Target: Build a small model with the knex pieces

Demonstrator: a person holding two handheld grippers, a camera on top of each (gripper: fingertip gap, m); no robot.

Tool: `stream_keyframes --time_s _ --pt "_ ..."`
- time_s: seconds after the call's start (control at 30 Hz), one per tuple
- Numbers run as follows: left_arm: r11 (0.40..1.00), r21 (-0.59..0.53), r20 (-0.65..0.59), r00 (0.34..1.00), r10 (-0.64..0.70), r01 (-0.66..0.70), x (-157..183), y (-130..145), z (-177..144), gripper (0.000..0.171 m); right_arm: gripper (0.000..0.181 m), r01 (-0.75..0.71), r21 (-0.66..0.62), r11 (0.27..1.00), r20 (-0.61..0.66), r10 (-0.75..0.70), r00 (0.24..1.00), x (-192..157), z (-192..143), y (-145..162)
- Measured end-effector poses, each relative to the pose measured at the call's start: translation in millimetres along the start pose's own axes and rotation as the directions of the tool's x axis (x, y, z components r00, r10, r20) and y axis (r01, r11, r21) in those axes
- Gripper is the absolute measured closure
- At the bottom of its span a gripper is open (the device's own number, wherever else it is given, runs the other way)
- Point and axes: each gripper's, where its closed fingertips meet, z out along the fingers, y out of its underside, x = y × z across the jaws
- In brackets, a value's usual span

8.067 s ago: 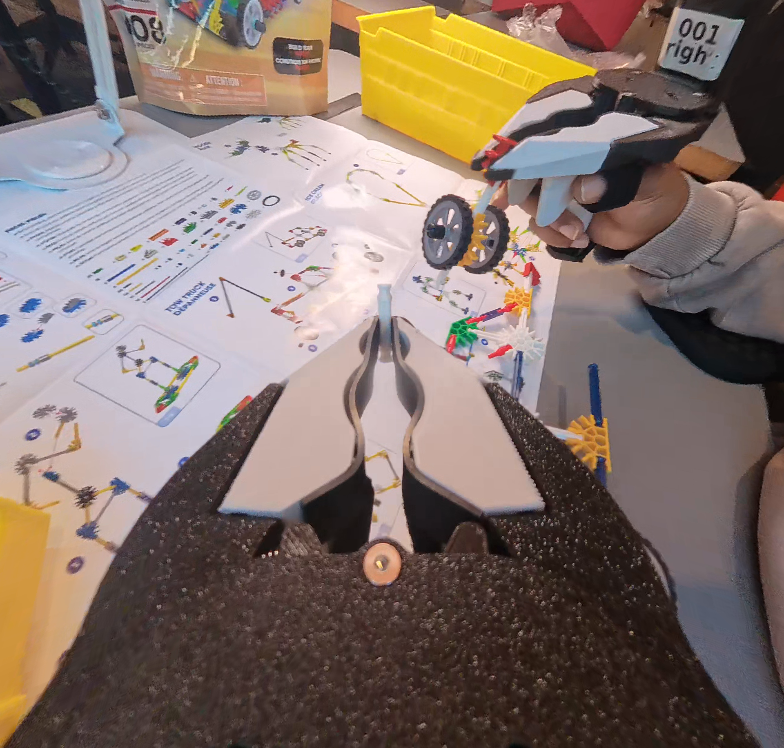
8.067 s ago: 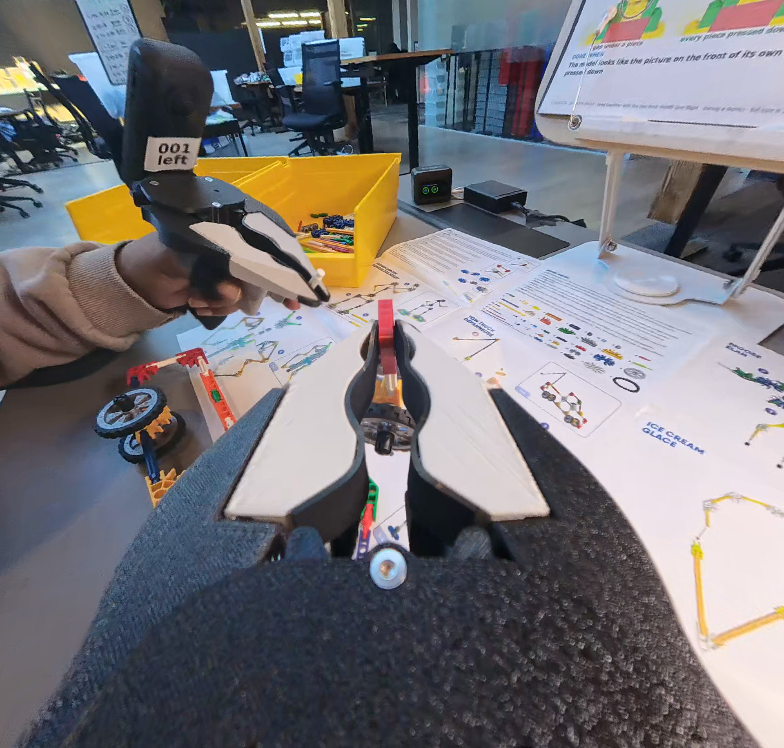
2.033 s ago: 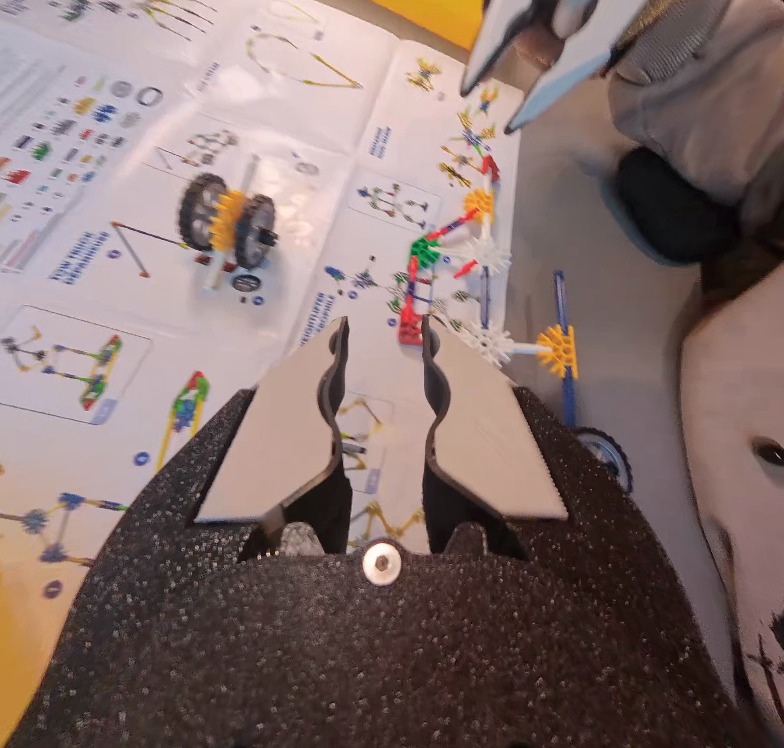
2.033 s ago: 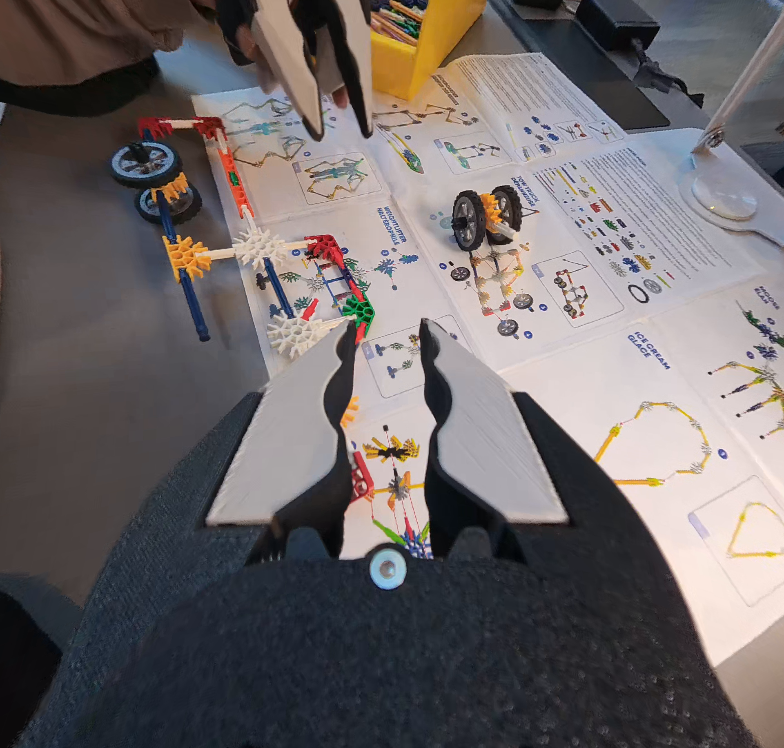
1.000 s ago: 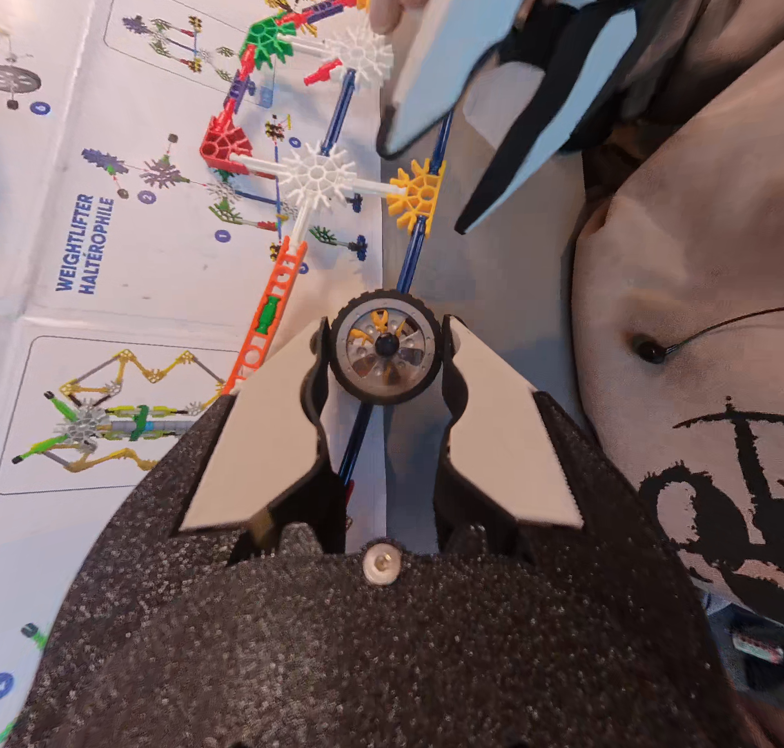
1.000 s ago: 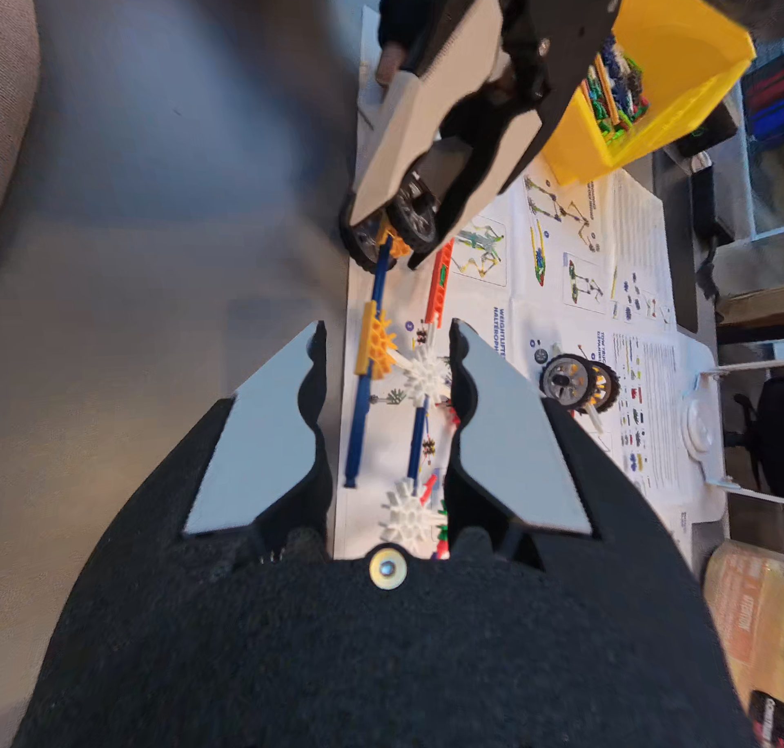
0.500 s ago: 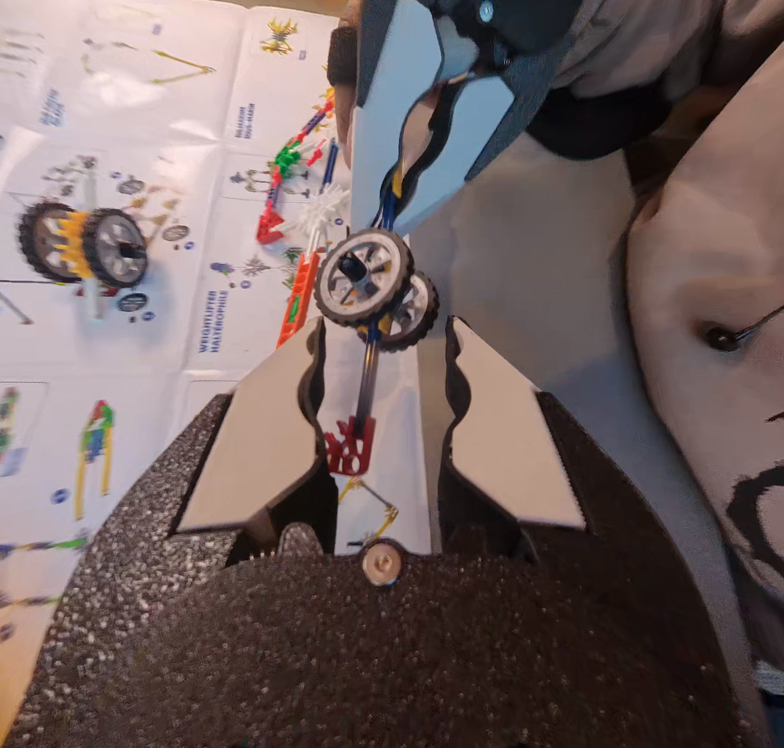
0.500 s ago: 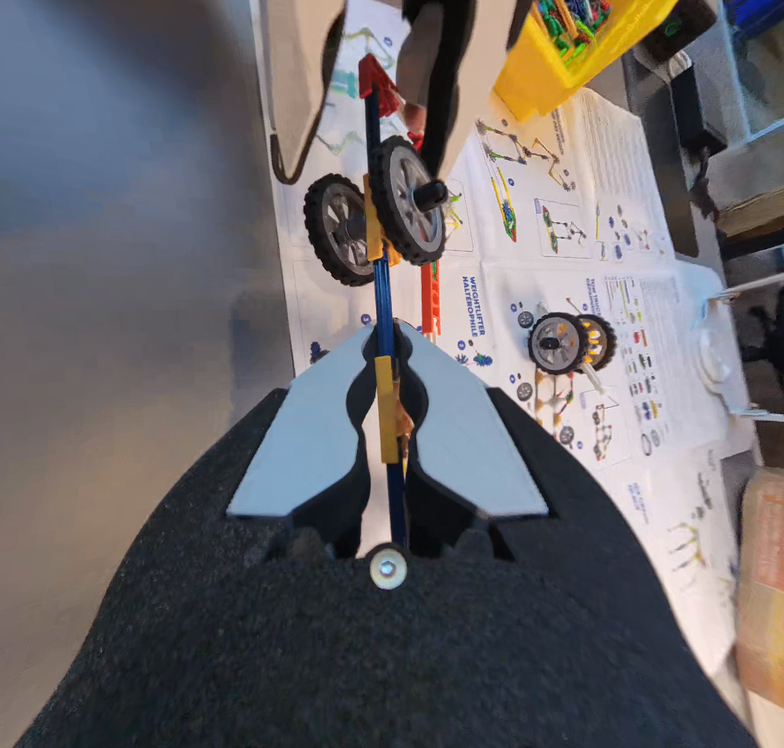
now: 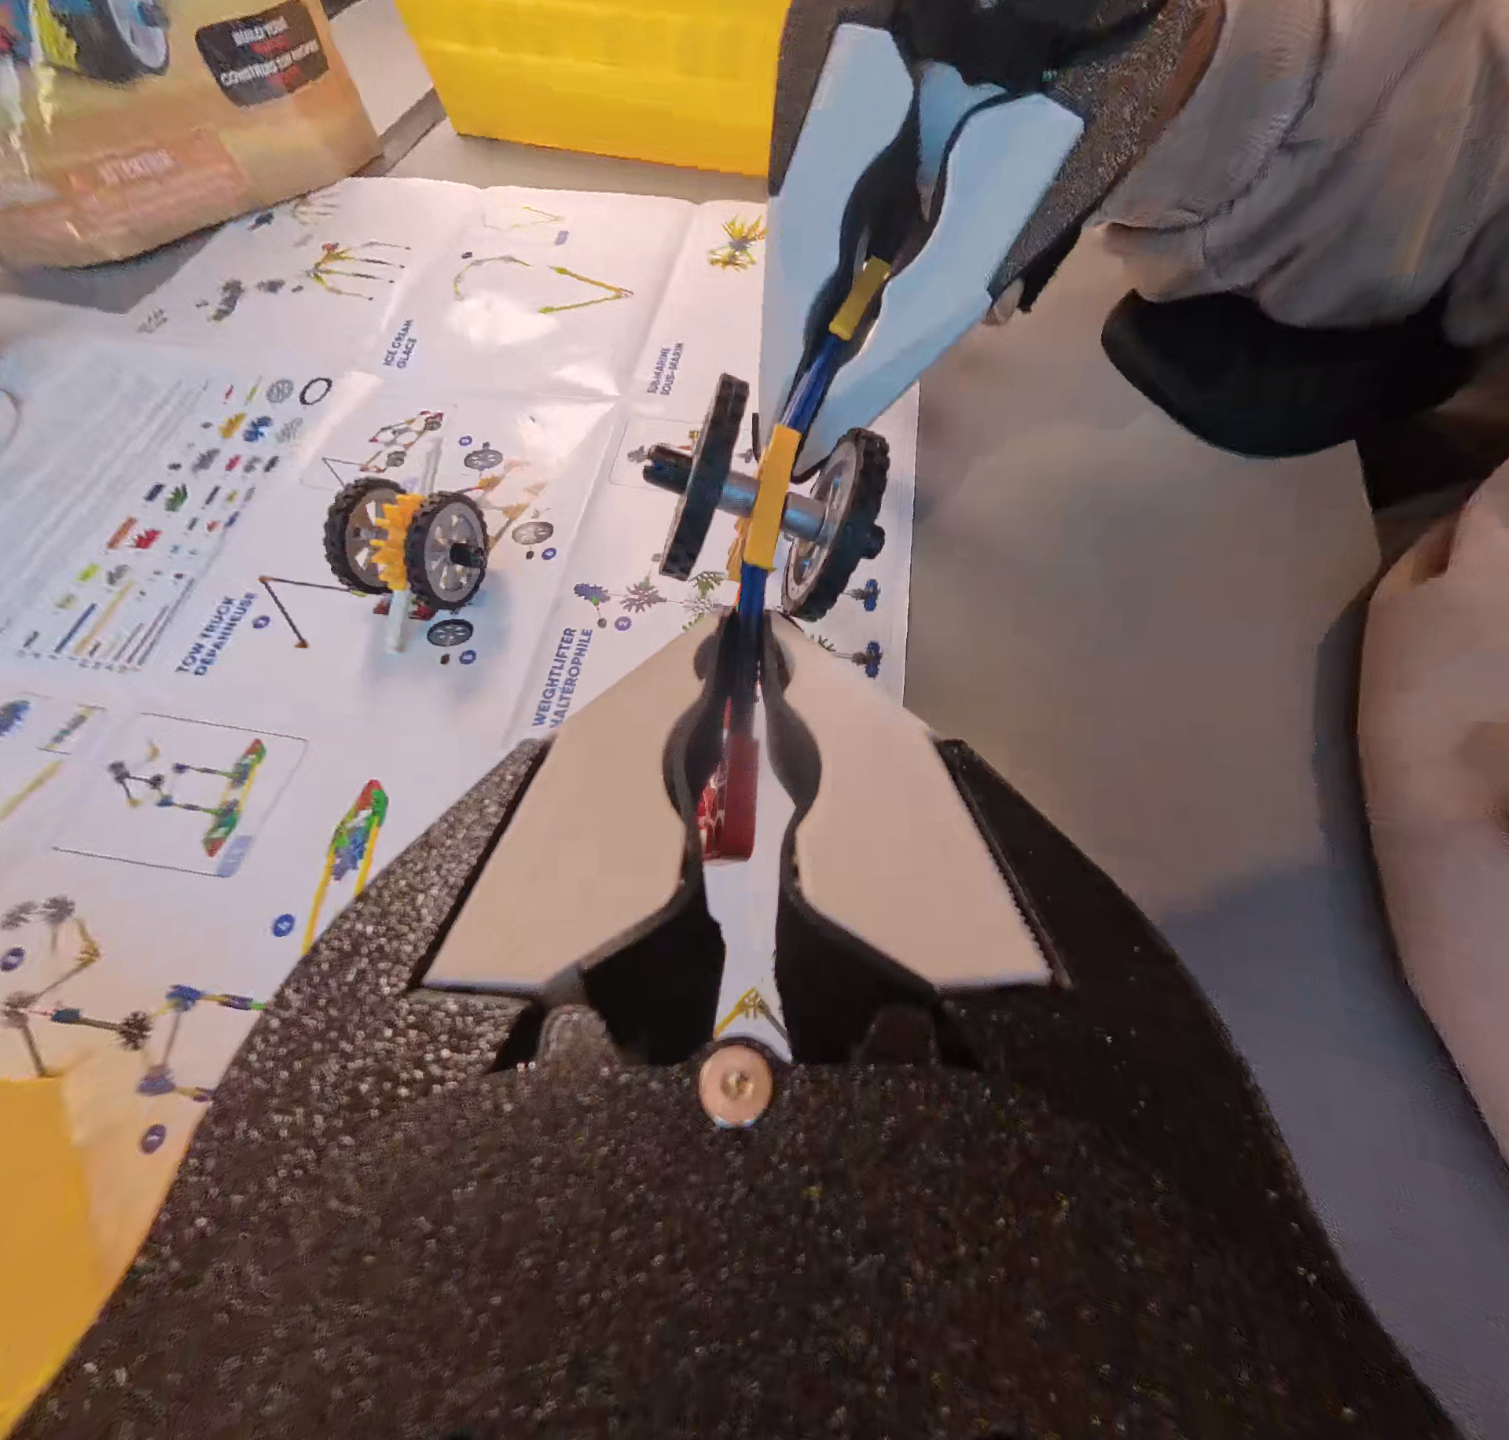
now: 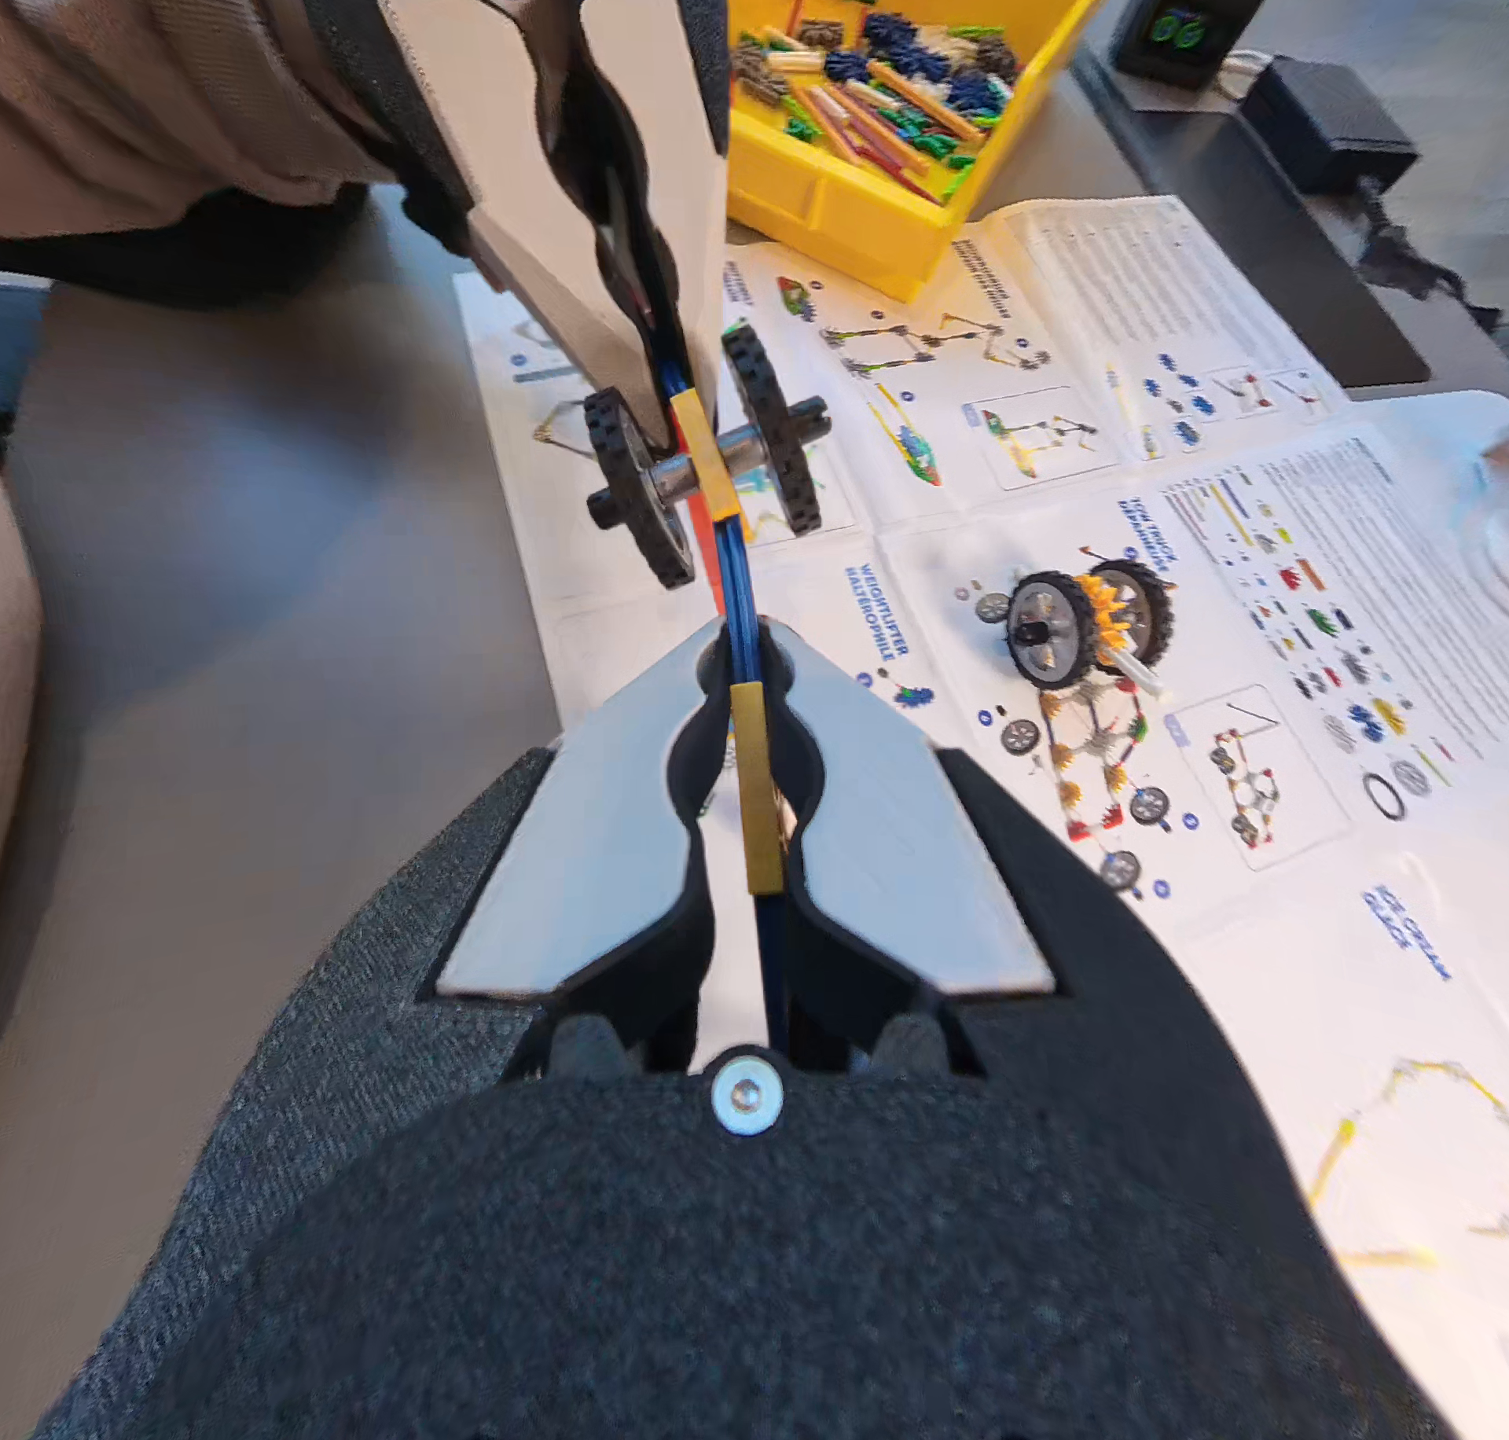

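Fingers (image 9: 604,813) of the left gripper (image 9: 739,633) were drawn narrow, clamped on a blue rod (image 9: 750,596) with a red connector (image 9: 727,796) lying in the gap behind their tips. The right gripper (image 10: 743,633) faced it from the other end of the same rod. Its fingers (image 10: 588,829) were pinched equally close, and a yellow connector (image 10: 755,788) sat between them.

Between the two sets of tips hung a pair of black wheels (image 9: 706,486) on a grey axle (image 9: 804,506). The axle crossed the rod at a second yellow connector (image 9: 767,494). This piece was held in the air above the instruction sheet (image 9: 245,747), over the sheet's edge beside bare bench (image 9: 1102,666).

A second wheel pair (image 9: 408,535) lay on the sheet, well apart from both grippers. In the right wrist view a yellow bin (image 10: 857,168) of loose parts stood farther off. In the left wrist view a printed kit package (image 9: 163,94) stood at the far left.

How far the rod ran inside each grip could not be seen. An orange strip (image 10: 698,527) showed behind the rod in the right wrist view, but its attachment was hidden. Motion blur softened both views. It was hard to tell whether anything more hung from the piece.
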Motion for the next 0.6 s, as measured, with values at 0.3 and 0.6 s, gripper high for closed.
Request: stream_keyframes --time_s 0.3,0.6 --pt "0.985 0.100 0.175 0.972 -0.157 0.141 -16 -14 20 0.171 0.181 -0.112 0.121 0.986 -0.310 0.145 0.940 48 -4 -3" --pt "0.983 0.164 0.219 0.969 -0.113 0.078 -22 -30 18 0.170 0.180 -0.081 0.318 0.945 -0.358 0.199 0.912 67 -36 -30"
